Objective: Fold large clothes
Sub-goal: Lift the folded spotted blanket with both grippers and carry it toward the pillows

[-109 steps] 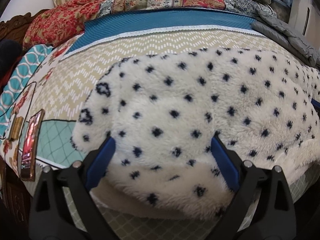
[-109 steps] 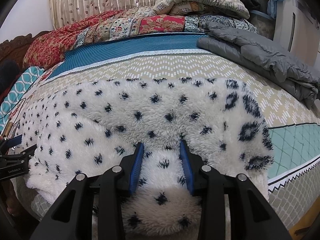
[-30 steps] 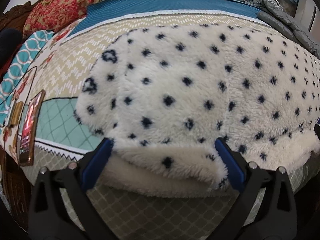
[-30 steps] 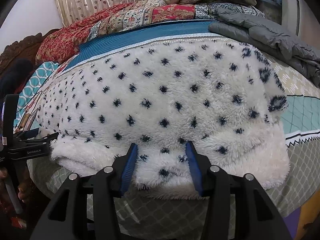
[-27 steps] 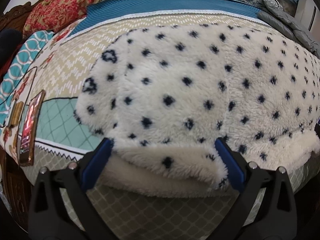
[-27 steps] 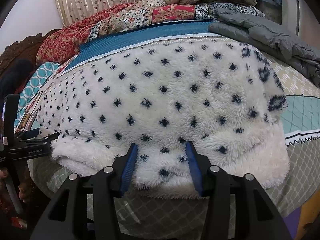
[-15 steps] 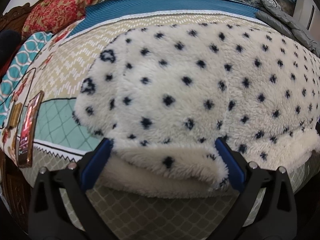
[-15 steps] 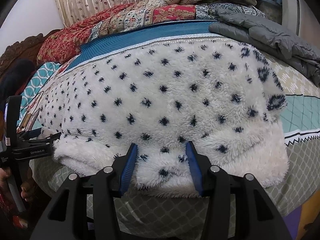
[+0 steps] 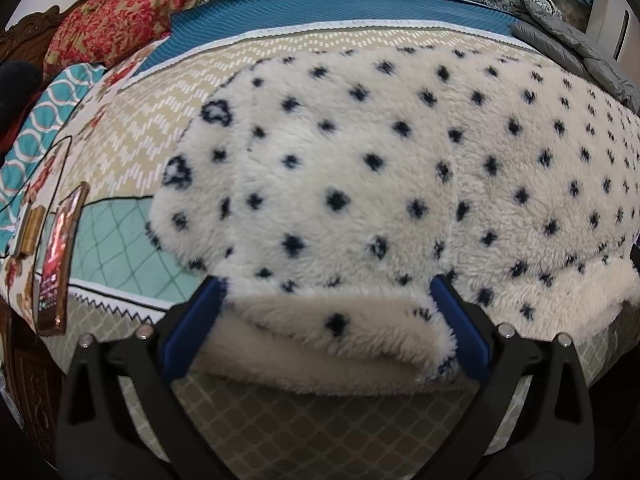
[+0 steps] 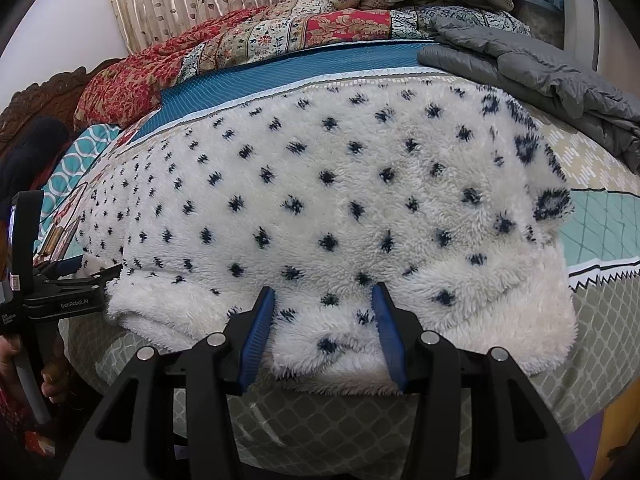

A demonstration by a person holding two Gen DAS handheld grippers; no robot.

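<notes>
Since the earlier frames the fleece garment (image 9: pixel 380 184) was folded toward the bed's near edge. Both grippers' jaws stand apart around its soft, bulky, light hem; pinch there.

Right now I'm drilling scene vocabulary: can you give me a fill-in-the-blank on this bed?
1. The white fleece garment has dark ____.
2. The grey jacket lies toward the bed's ____ side in the right wrist view.
3. The phone lies near the ____ edge of the left wrist view.
Missing: spots; right; left
</notes>
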